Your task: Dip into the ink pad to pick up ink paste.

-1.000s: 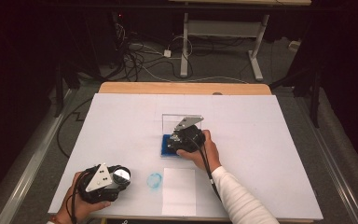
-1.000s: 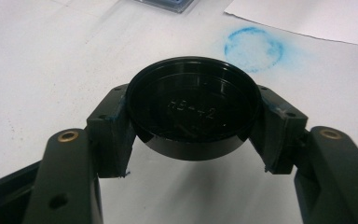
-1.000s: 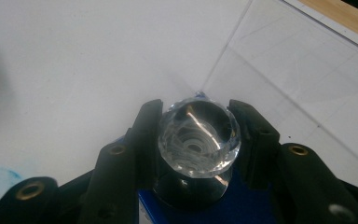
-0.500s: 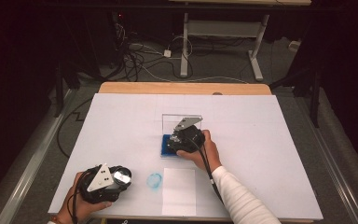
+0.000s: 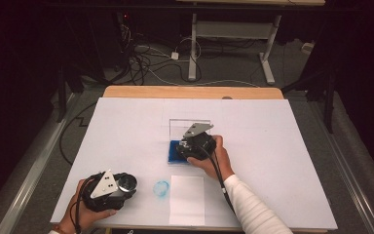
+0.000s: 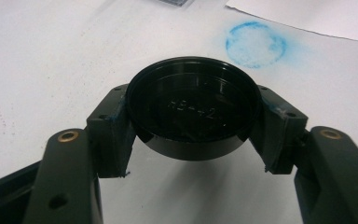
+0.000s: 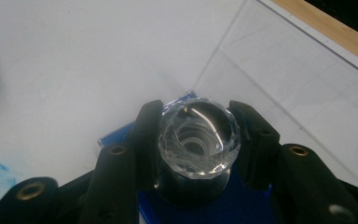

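Stamp on the ink pad, lid parked off to the side

So the right gripper (image 7: 193, 140) is clamped on a stamp with a faceted clear knob (image 7: 196, 140), pressing it down on the blue ink pad (image 5: 175, 152) mid-table, while the left gripper (image 6: 193, 126) is squeezed around the round black lid (image 6: 193, 109) near the front edge, just beside a blue ring print (image 5: 161, 187) and a white paper sheet (image 5: 187, 199). That knob looks hard and slick, probably light, so I'd grab it across its widest part, jaws on opposite facets. The lid seems stiff and thin-walled; hold it by the rim.
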